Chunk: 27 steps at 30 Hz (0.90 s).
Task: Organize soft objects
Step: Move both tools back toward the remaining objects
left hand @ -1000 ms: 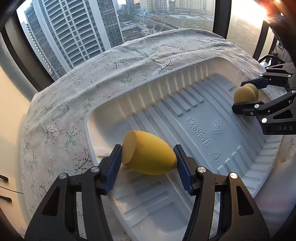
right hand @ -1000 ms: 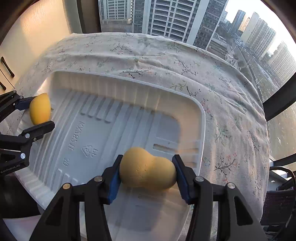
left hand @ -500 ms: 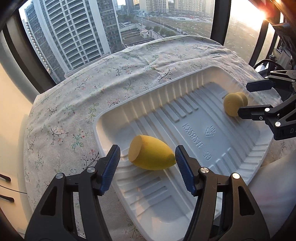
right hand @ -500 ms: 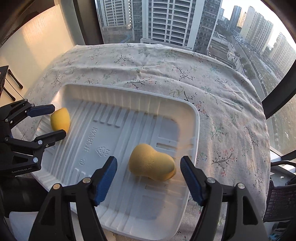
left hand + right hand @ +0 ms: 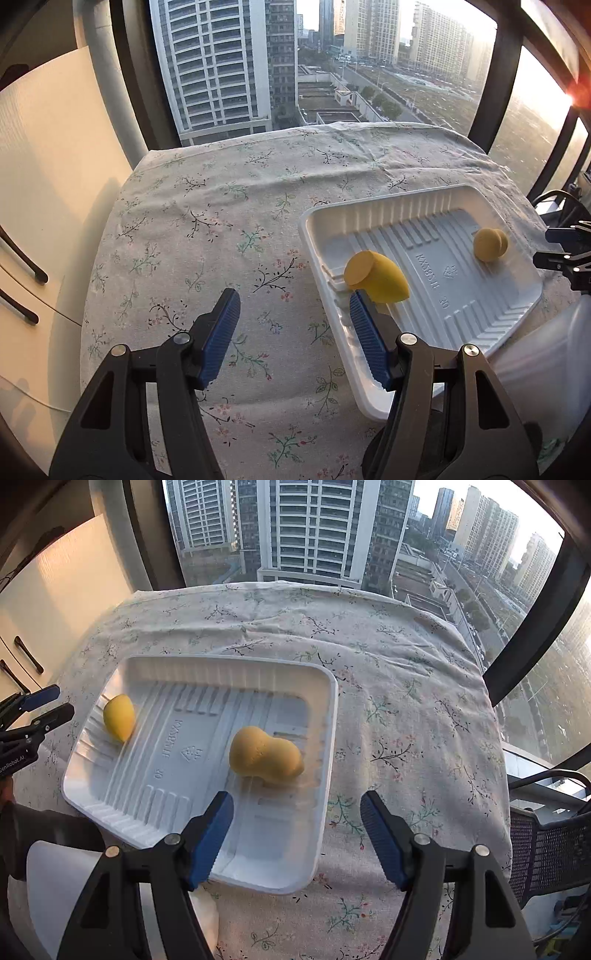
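A white ribbed plastic tray lies on the floral tablecloth. In it rest two yellow sponges. The egg-shaped sponge lies at one end and the gourd-shaped sponge at the other. My left gripper hangs open over the cloth beside the tray, with only its right finger over the rim. Above the tray's near corner my right gripper stands open, short of the gourd sponge. Neither holds anything.
Tall windows with black frames stand just behind the table. A cabinet with dark handles is on the left. A mesh chair sits at the table's right edge. A person's sleeve shows below the tray.
Both grippers opened and let go of their sponges, which now lie in the tray. Both pulled back and up; the left one also shifted left off the tray.
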{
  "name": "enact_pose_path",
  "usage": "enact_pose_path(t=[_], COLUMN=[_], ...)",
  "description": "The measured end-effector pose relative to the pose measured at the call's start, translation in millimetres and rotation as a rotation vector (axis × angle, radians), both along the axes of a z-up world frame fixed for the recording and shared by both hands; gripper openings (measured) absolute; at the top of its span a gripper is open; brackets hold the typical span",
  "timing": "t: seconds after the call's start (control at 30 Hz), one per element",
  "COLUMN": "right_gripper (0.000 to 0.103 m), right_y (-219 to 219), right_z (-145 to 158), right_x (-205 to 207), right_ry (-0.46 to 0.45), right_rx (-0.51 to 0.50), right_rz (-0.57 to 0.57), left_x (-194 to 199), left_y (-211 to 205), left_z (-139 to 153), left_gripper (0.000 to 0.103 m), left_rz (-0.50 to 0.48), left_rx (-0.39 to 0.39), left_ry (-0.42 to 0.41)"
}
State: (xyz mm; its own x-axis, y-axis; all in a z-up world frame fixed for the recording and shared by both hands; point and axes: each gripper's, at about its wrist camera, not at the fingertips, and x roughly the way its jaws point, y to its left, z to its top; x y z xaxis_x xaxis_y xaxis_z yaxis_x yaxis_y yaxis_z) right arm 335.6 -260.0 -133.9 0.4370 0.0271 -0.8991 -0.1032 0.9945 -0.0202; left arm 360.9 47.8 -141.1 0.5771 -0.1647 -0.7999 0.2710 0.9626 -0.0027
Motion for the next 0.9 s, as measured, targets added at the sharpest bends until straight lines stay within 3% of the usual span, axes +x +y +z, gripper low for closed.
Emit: enact_pose_path(t=[0.23, 0.53, 0.67, 0.9], right_gripper=[0.074, 0.074, 0.074, 0.074], right_y=[-27.2, -56.2, -65.7, -80.7], right_z=[-2.9, -16.7, -23.3, -24.3], right_x=[-25.6, -67.0, -92.2, -152.0], right_ry=[0.008, 0.03, 0.039, 0.024], right_rx=[0.031, 0.051, 0.029, 0.029], right_rz=[-0.076, -0.144, -0.157, -0.165], left_x=[-30.1, -81.0, -106.2, -158.0], left_y=[45.0, 77.2, 87.8, 110.9], left_z=[-6.4, -25.4, -34.8, -45.1], left_gripper=[0.06, 0.06, 0.06, 0.06], left_rz=[0.096, 0.153, 0.172, 0.206], left_rx=[-0.009, -0.034, -0.001, -0.013], left_ry=[0.004, 0.014, 0.019, 0.037])
